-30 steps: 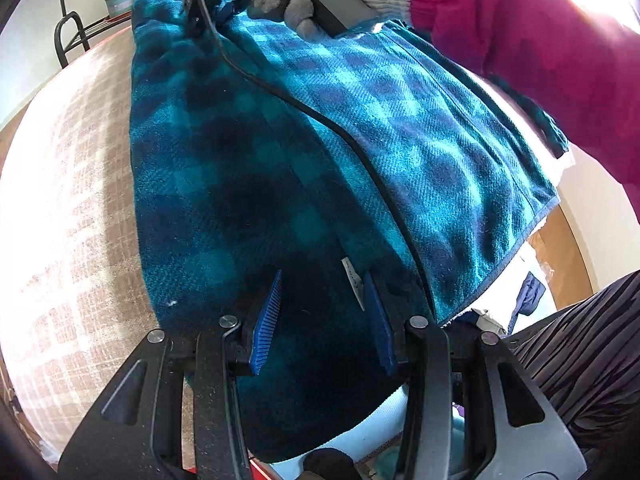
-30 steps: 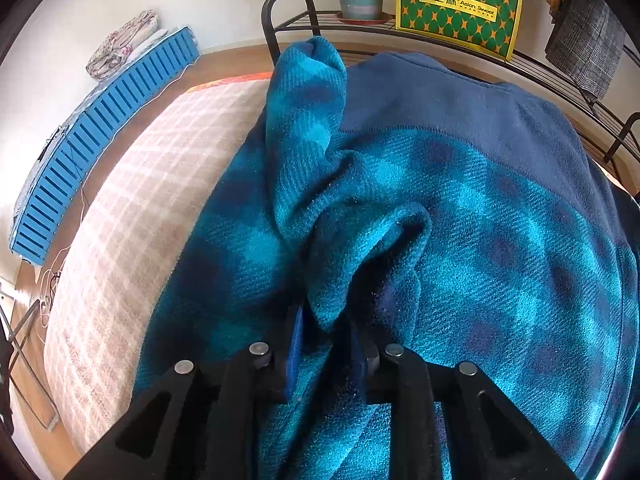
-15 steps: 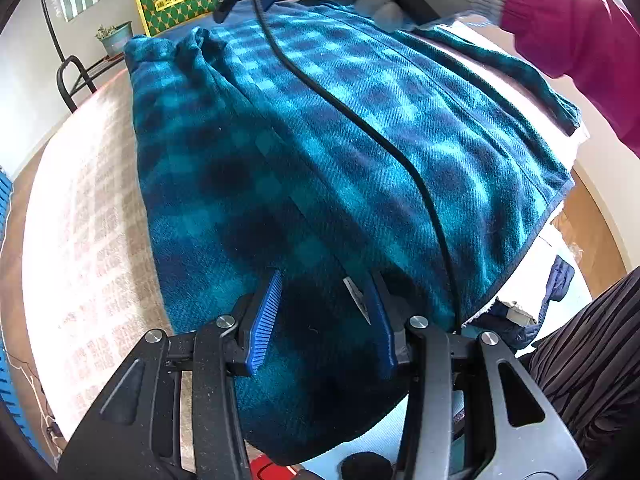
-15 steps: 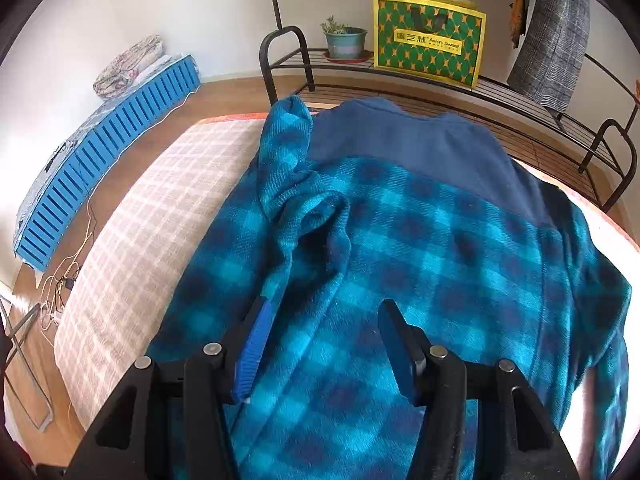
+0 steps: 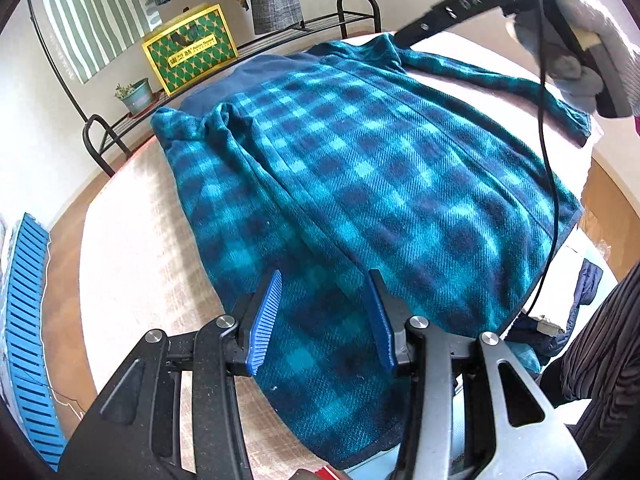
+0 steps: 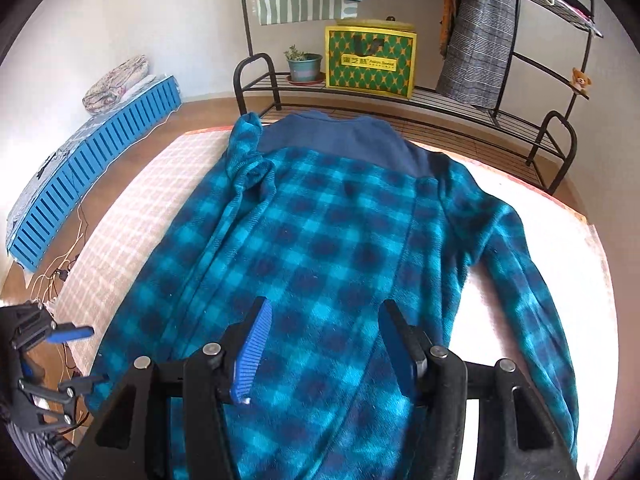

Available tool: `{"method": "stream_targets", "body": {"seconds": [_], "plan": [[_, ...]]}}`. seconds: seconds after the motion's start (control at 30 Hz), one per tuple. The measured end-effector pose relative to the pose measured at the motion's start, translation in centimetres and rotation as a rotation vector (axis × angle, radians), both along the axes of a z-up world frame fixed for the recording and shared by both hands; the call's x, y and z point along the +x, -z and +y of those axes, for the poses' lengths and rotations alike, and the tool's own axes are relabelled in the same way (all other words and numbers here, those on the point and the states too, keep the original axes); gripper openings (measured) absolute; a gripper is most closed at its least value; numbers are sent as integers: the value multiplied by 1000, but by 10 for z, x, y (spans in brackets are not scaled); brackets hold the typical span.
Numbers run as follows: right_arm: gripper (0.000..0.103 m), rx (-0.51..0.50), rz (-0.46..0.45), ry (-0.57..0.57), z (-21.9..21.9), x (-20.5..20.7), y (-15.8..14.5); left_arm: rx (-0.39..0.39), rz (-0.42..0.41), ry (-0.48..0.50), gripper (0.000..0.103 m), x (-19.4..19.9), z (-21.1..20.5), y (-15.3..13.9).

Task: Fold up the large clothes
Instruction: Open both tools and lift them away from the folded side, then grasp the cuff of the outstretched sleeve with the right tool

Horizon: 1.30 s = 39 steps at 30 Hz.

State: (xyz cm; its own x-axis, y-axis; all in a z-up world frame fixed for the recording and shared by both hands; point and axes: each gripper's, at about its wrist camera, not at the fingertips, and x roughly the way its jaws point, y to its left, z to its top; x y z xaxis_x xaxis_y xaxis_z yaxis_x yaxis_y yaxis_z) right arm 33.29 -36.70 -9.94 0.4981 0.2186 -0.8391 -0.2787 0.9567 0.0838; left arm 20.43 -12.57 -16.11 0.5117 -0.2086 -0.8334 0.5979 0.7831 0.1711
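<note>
A large teal and navy plaid fleece jacket lies flat, back up, on a checked pink surface. Its left sleeve is folded in along the body; the right sleeve lies stretched out. My left gripper is open and empty, above the jacket's hem at the left. My right gripper is open and empty, raised above the jacket's lower back. The left gripper also shows at the left edge of the right wrist view.
A black metal rack stands behind the surface with a potted plant, a green and yellow bag and hanging clothes. A blue slatted panel lies on the floor at left. Dark clothing lies beside the surface.
My right gripper let go of the folded sleeve, opened and rose back from the jacket. My left gripper also pulled up and back; its jaws stayed open.
</note>
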Motion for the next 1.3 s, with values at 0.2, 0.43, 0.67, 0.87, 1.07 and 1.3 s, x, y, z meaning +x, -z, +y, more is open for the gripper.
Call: {"method": "stream_targets", "body": {"seconds": [0.2, 0.43, 0.67, 0.87, 1.07, 1.3], "plan": [[59, -47, -32, 44, -31, -44, -47, -50, -55, -9, 46, -5, -10, -32], [78, -59, -143, 172, -69, -124, -98, -183, -12, -25, 46, -20, -23, -47], [79, 117, -92, 359, -107, -200, -99, -206, -40, -89, 46, -59, -36, -63], [79, 76, -122, 398, -129, -218, -100, -203, -44, -107, 58, -78, -49, -74], [78, 186, -91, 452, -166, -200, -87, -192, -42, -108, 58, -65, -71, -74], [78, 122, -25, 570, -208, -180, -48, -196, -7, -31, 58, -19, -113, -54]]}}
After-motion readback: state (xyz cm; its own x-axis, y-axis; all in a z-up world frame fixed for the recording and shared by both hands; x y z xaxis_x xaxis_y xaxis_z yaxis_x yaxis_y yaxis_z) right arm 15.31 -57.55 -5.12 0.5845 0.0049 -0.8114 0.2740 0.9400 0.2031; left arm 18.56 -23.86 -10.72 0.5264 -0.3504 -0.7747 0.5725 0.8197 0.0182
